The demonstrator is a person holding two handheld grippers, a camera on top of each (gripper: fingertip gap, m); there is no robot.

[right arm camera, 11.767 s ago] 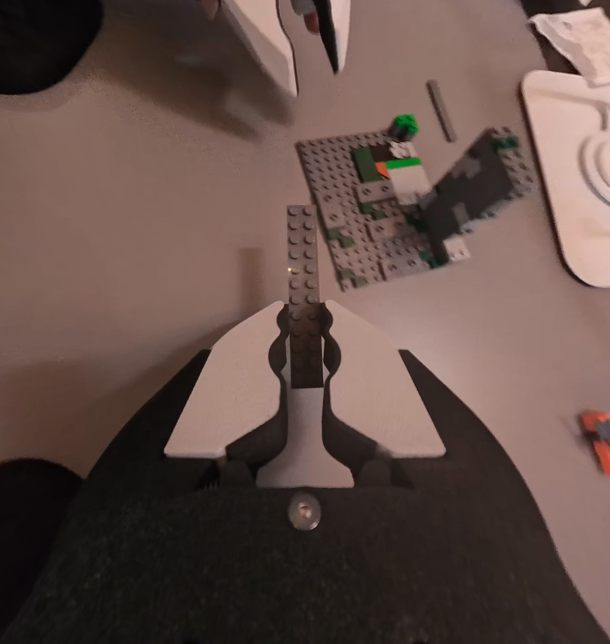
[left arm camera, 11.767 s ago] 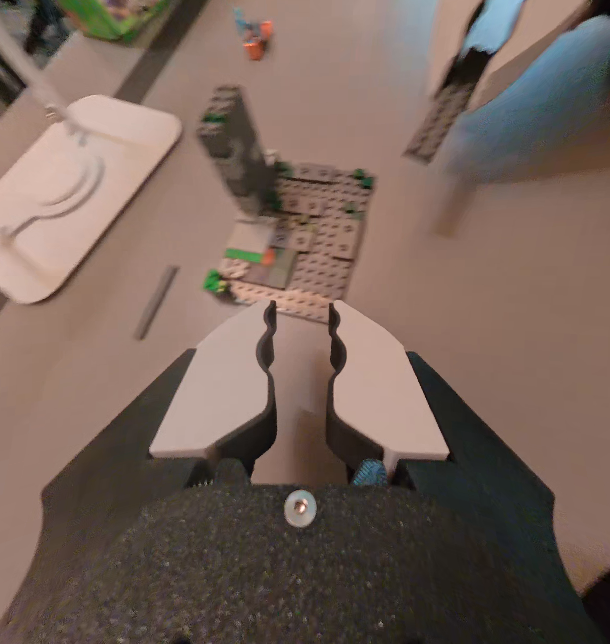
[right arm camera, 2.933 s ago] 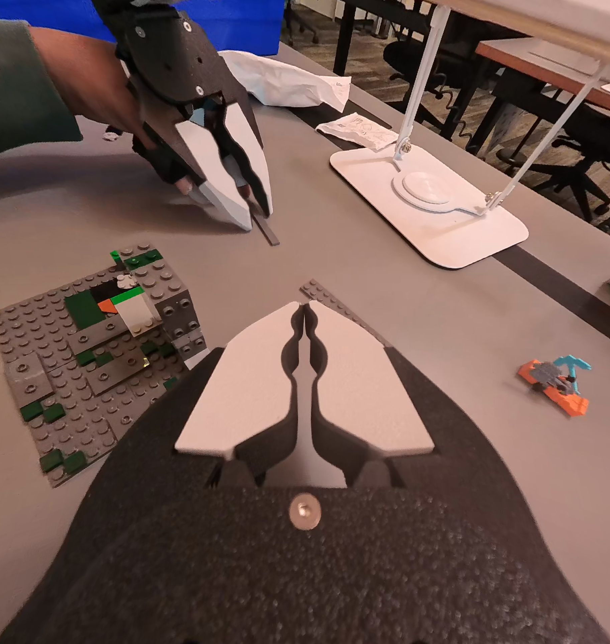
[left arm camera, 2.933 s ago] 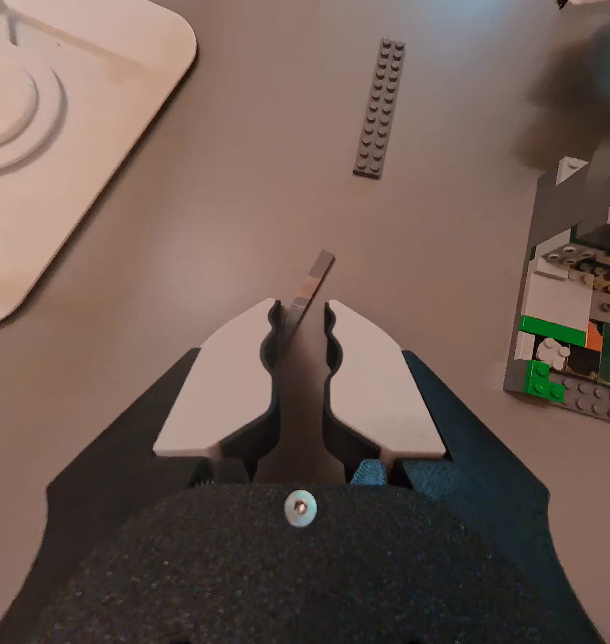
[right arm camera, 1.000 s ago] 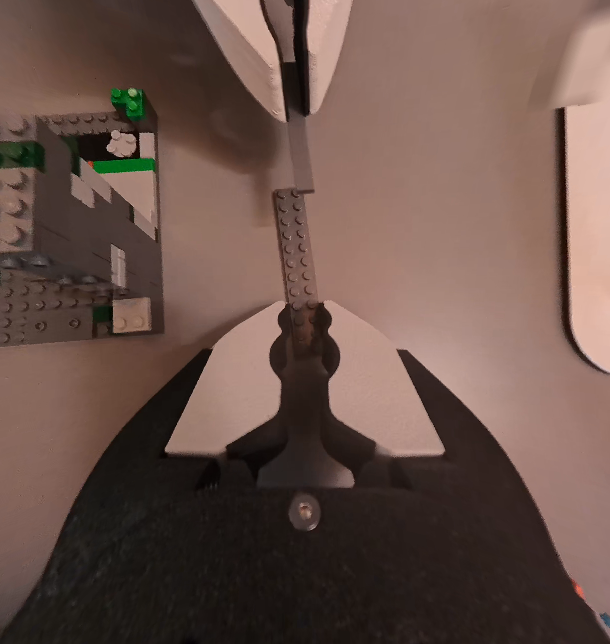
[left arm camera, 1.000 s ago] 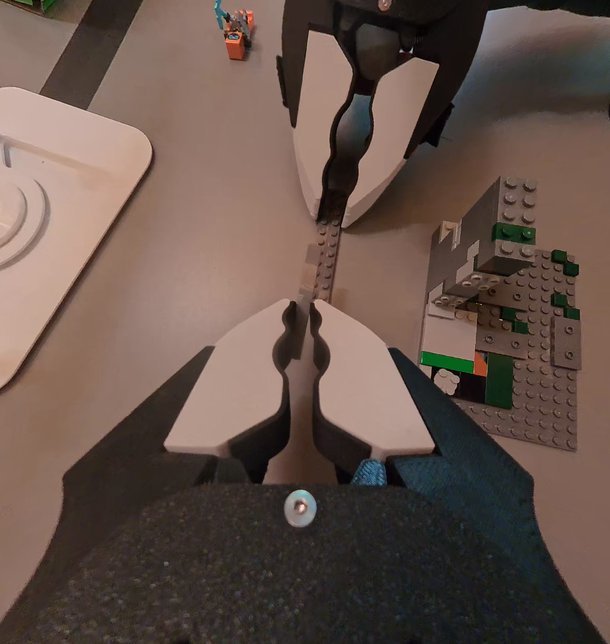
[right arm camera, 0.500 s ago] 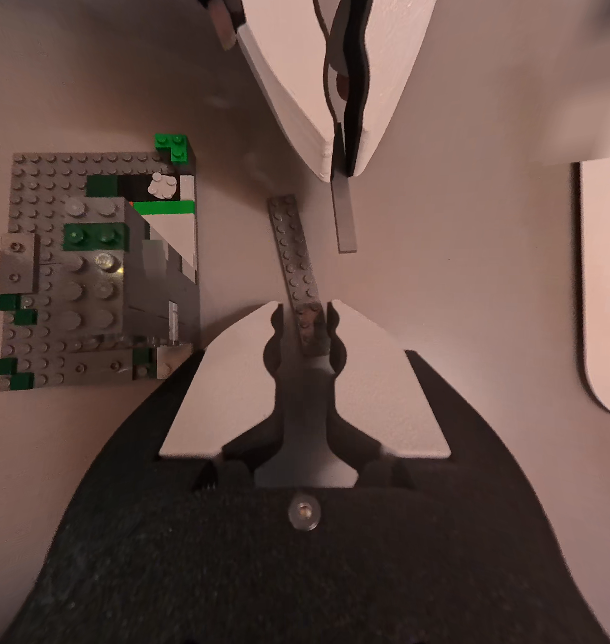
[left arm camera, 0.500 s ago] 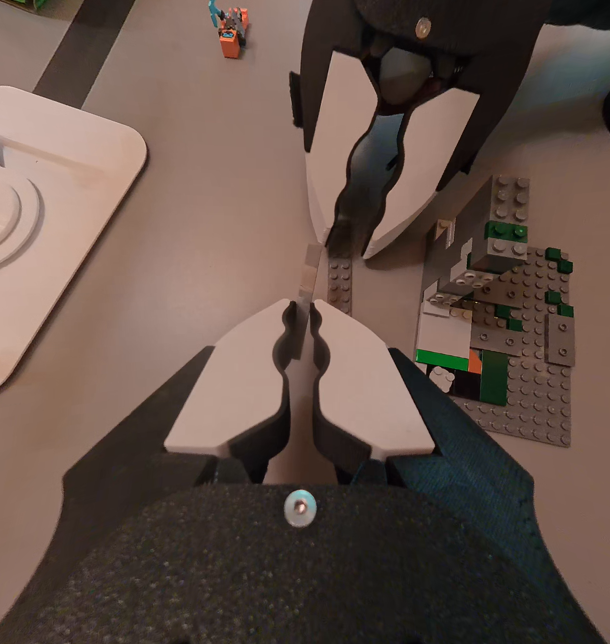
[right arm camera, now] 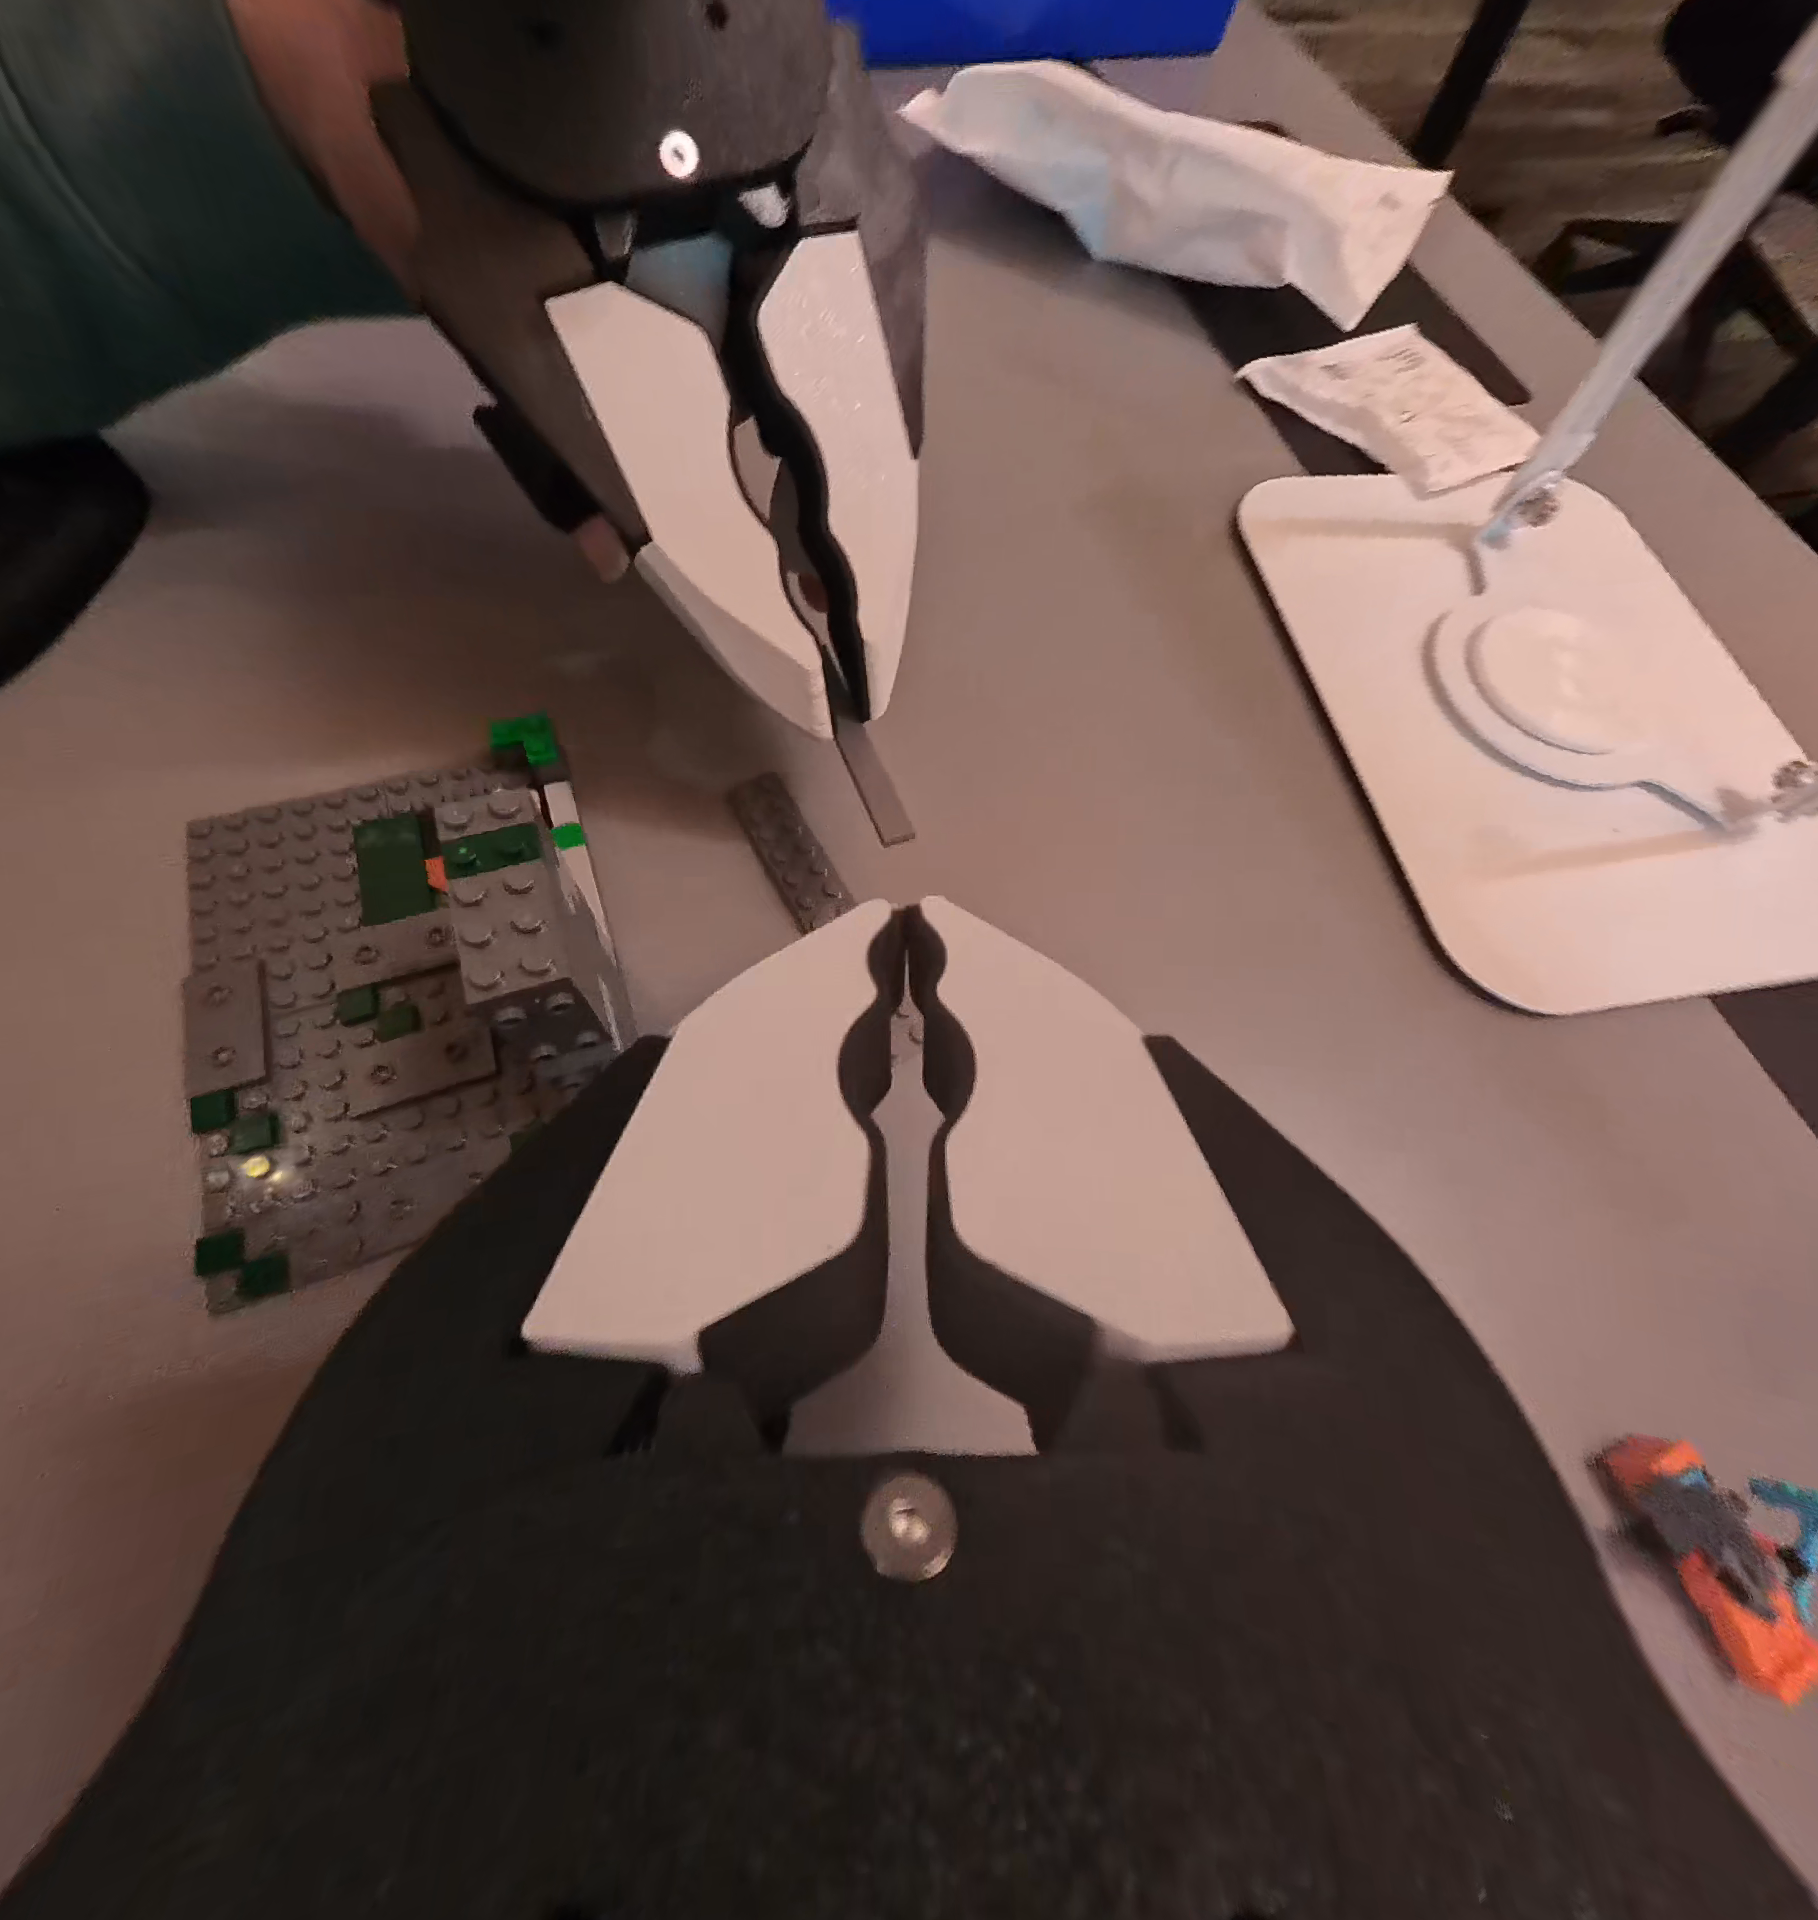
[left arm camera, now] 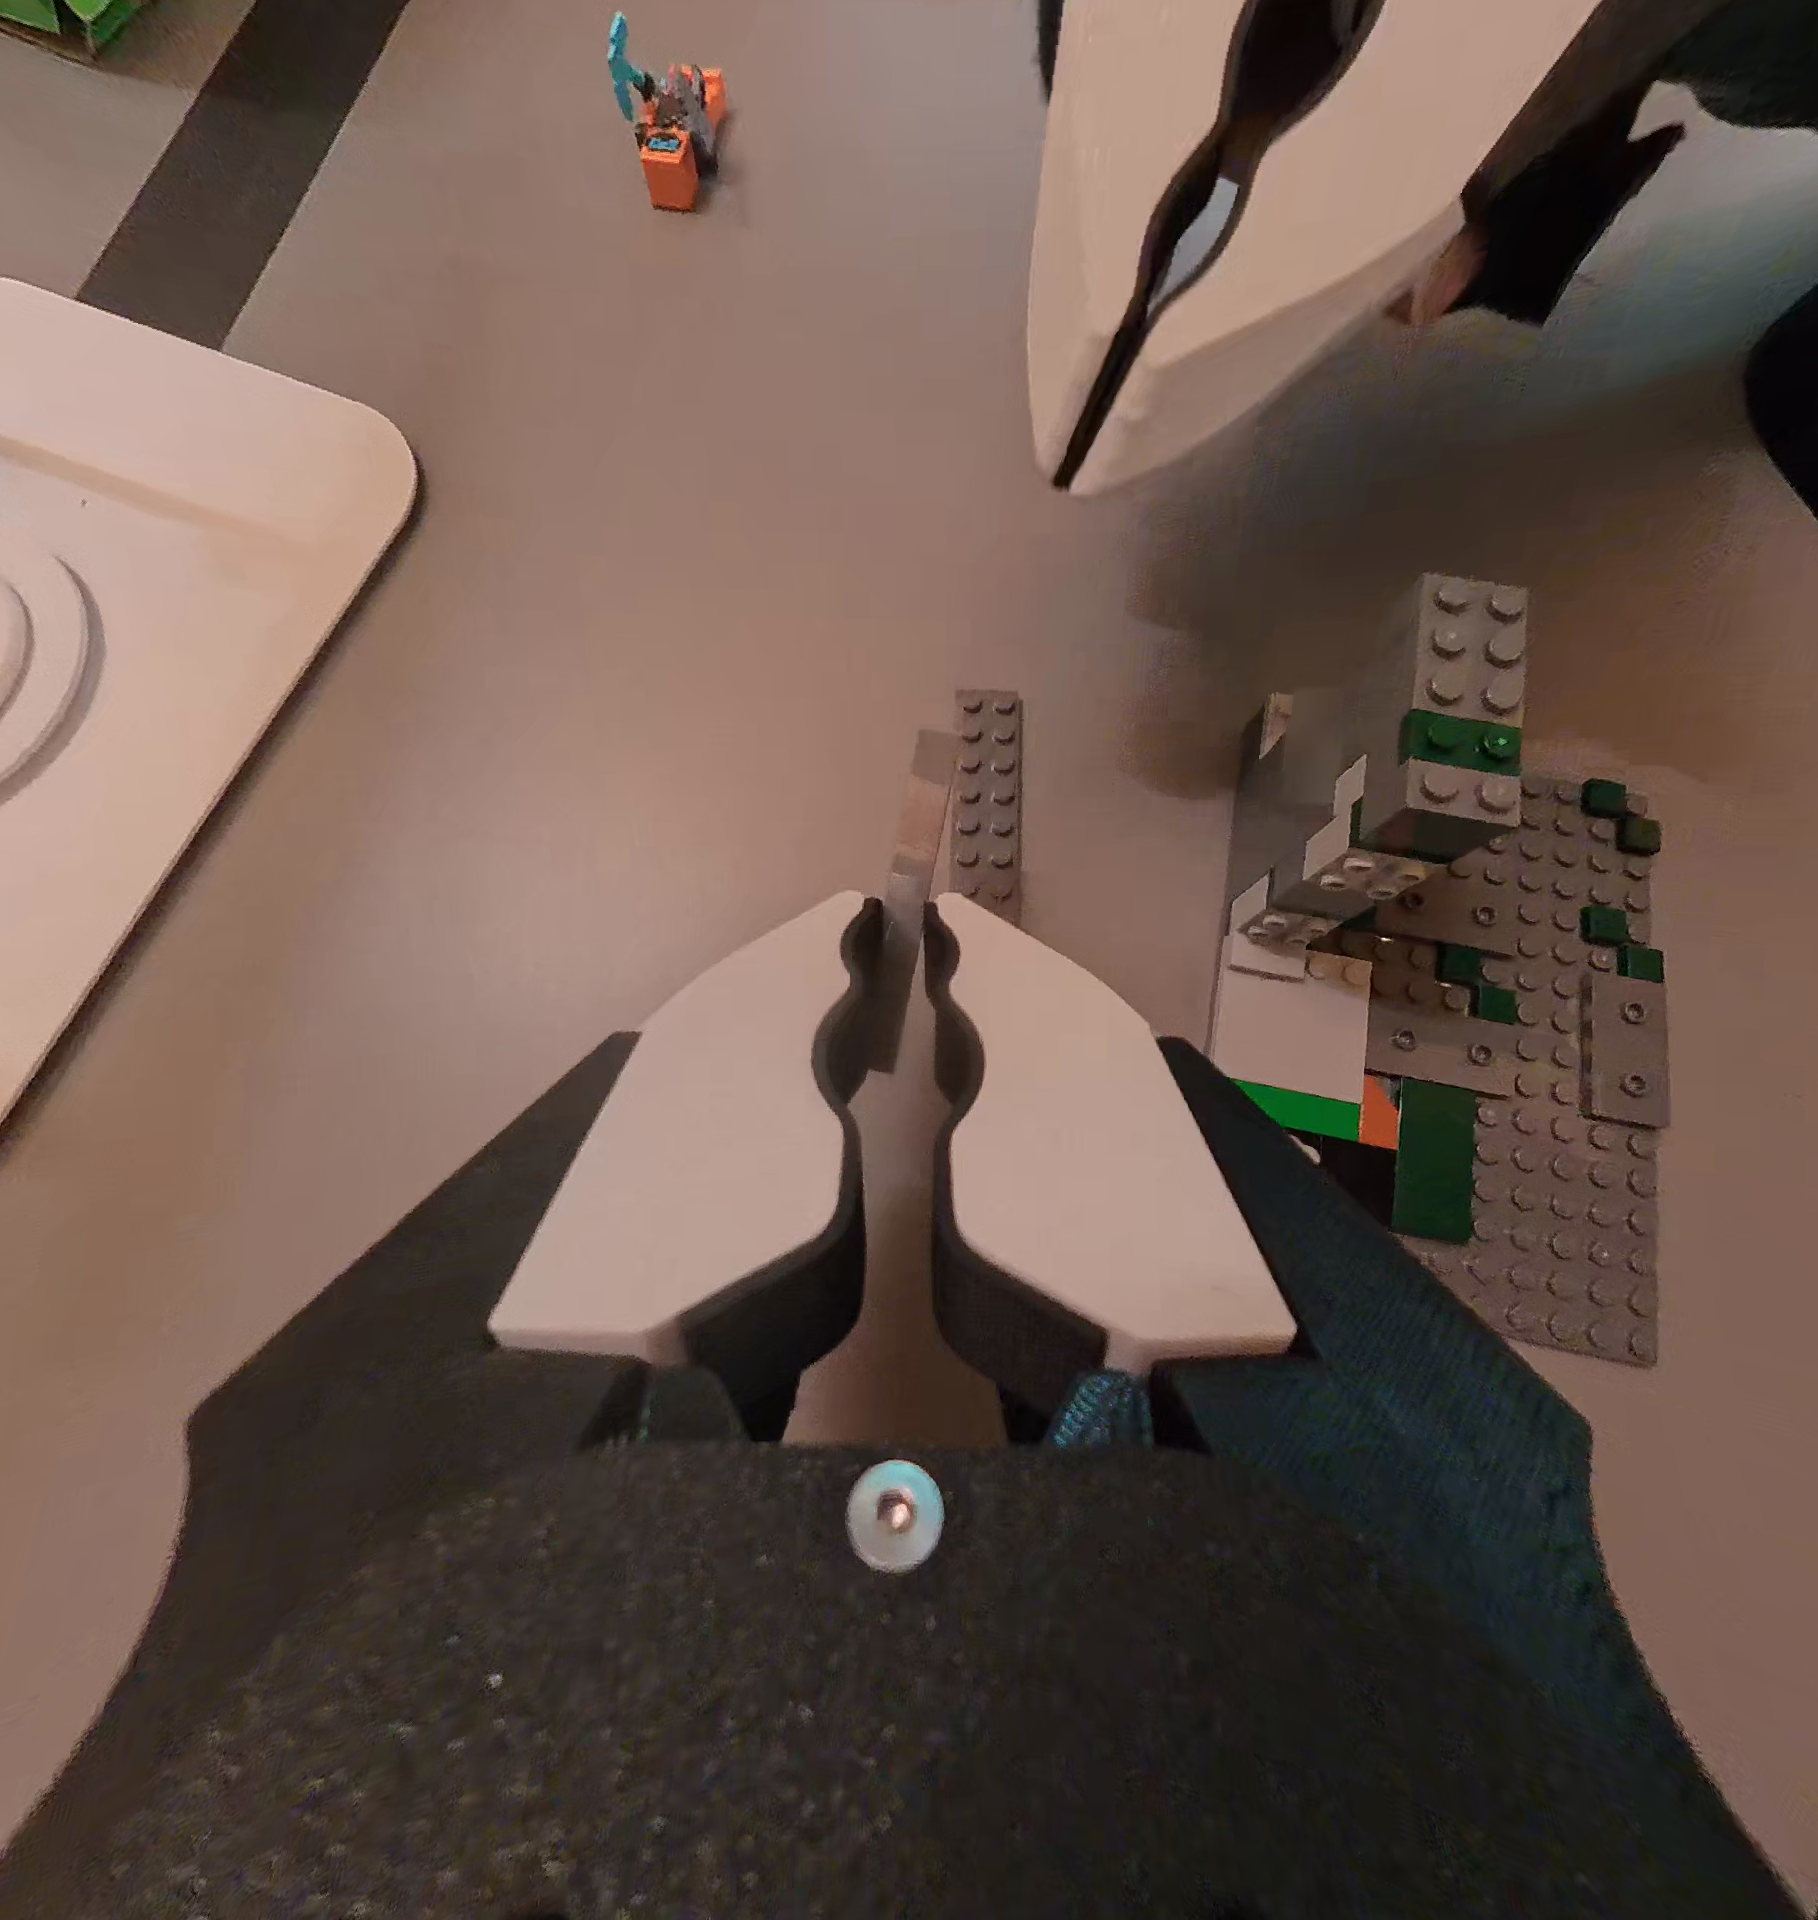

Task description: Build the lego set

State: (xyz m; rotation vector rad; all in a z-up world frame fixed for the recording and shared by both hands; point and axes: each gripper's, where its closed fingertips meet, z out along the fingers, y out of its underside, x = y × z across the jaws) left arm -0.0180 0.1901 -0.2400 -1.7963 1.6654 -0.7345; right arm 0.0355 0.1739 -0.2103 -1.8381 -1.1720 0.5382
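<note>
My left gripper [left arm camera: 903, 906] is shut on a thin smooth grey strip [left arm camera: 926, 810] that sticks out past its tips, held above the table. A long studded grey plate [left arm camera: 988, 800] lies flat on the table just right of the strip. My right gripper [right arm camera: 905, 912] is shut and empty, raised clear of the plate [right arm camera: 785, 847]; it shows at the top right of the left wrist view [left arm camera: 1066, 478]. The part-built grey, green and white model stands on a grey baseplate [left arm camera: 1570, 1226] to the right, and on the left in the right wrist view [right arm camera: 292, 862].
A white stand base [left arm camera: 105, 675] lies left of the left gripper. A small orange and teal figure [left arm camera: 676, 135] lies beyond it. In the right wrist view, a white bag [right arm camera: 1175, 187] and a paper sheet [right arm camera: 1393, 405] lie at the far end of the table. Tip to tip, the grippers are about 7 cm apart. The plate [right arm camera: 785, 847] is closer to my left gripper, around 4 cm from its tips; the right tips are 10 cm off.
My right gripper let go of the studded plate, pulled back and up, and closed empty. The plate now lies on the table. My left gripper still holds the strip.
</note>
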